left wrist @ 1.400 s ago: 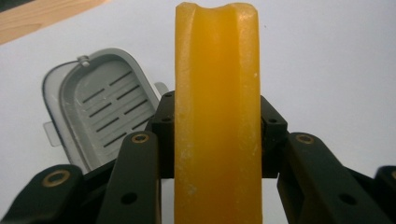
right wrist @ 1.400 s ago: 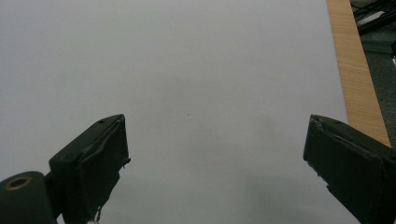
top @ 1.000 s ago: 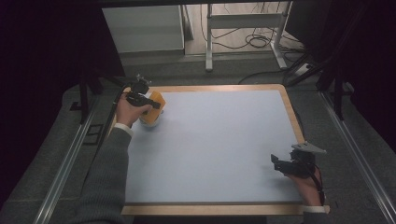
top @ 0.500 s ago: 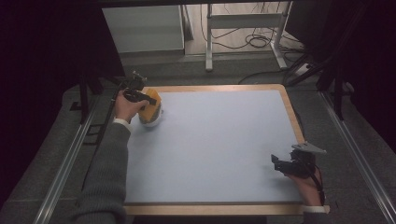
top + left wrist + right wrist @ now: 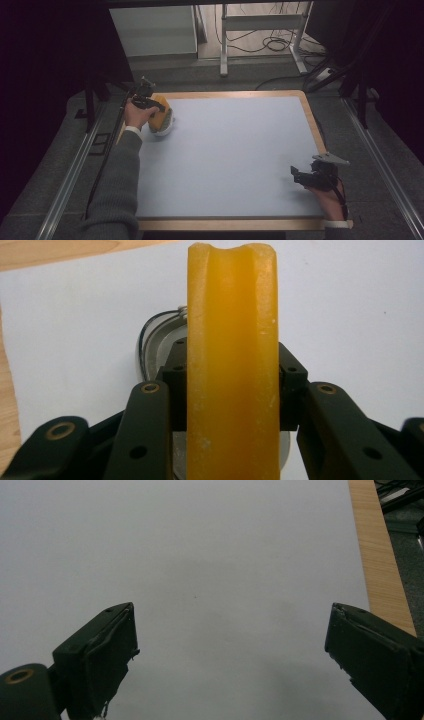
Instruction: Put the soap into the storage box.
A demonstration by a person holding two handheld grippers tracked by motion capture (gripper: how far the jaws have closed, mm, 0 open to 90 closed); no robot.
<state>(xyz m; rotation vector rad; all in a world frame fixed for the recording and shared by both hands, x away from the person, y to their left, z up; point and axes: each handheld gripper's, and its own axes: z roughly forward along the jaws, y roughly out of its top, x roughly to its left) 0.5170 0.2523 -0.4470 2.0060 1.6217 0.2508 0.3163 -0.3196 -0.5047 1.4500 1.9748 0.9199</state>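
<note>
At about five o'clock on the desk, nearest the person, the right tongs (image 5: 300, 176) rest low over the pale blue-white mat (image 5: 235, 160), held by a hand that comes in from the near edge. From the right gripper view their two black jaws stand wide apart with bare mat between them, and a strip of the light wooden desk border (image 5: 380, 555) runs past at the right.

The mat covers nearly the whole desk top, framed all round by that wooden border (image 5: 235, 224).

Farther off, at about ten o'clock near the far left corner, a grey-sleeved arm (image 5: 117, 185) reaches out to the left tongs (image 5: 159, 111). These are clamped on a thick, translucent orange-yellow block with a shallow groove down its face (image 5: 232, 365); in the left gripper view the black pads press on both of its sides and the block stands up between them. In the high view the same block (image 5: 161, 116) sits just above a small white, rounded object (image 5: 162, 130) lying on the mat. In the left gripper view, a rounded grey-white shape with a thin dark wire at its edge (image 5: 157, 342) shows behind the block; what it is I cannot tell.

Beyond the desk, at twelve o'clock, stand a pale cabinet (image 5: 152, 30) and a grey metal frame with cables on the floor (image 5: 260, 30).
</note>
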